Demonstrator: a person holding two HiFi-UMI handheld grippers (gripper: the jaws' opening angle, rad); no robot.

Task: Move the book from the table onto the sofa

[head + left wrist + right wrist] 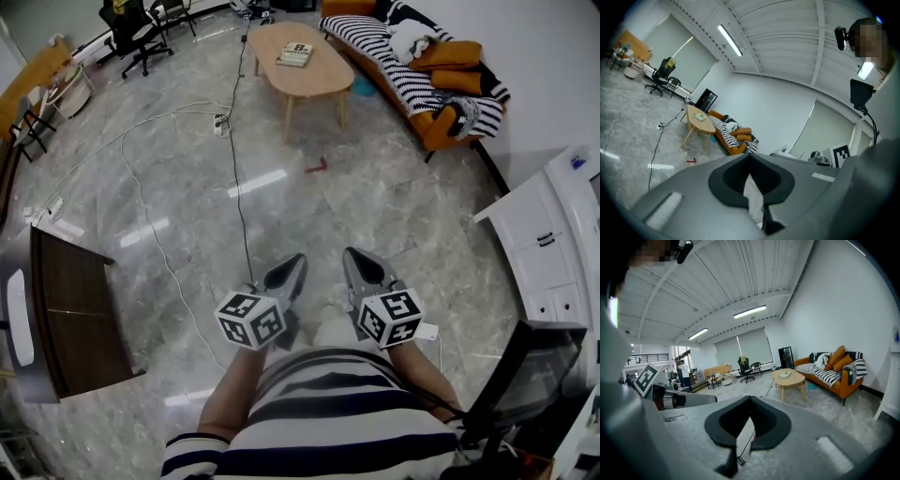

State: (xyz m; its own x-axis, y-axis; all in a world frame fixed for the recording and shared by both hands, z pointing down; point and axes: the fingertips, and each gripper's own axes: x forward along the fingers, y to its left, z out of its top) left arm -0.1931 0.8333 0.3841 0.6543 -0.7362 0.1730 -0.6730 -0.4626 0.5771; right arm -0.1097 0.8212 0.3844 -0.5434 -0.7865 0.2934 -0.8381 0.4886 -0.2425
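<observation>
Pale-covered book lay flat on the wooden desk, toward its far end and not yet touched. It was well apart from both grippers, nearly dead ahead of them across the grey marble floor. At that range its long axis couldn't be read for sure; it looked roughly in line with the desk's length. The sofa, orange with a striped cover and cushions, sat just beside the desk on the right, so the carry from desk to sofa looked short. The left gripper and right gripper were held side by side low in front of the person, both pointing toward the desk. Each had its jaws clenched together with nothing between them. Neither hand was clearly nearer: the book lined up a bit more with the left gripper, while the right one was on the sofa's side. A black cable ran along the floor on the walk-up path, a likely trip risk.
</observation>
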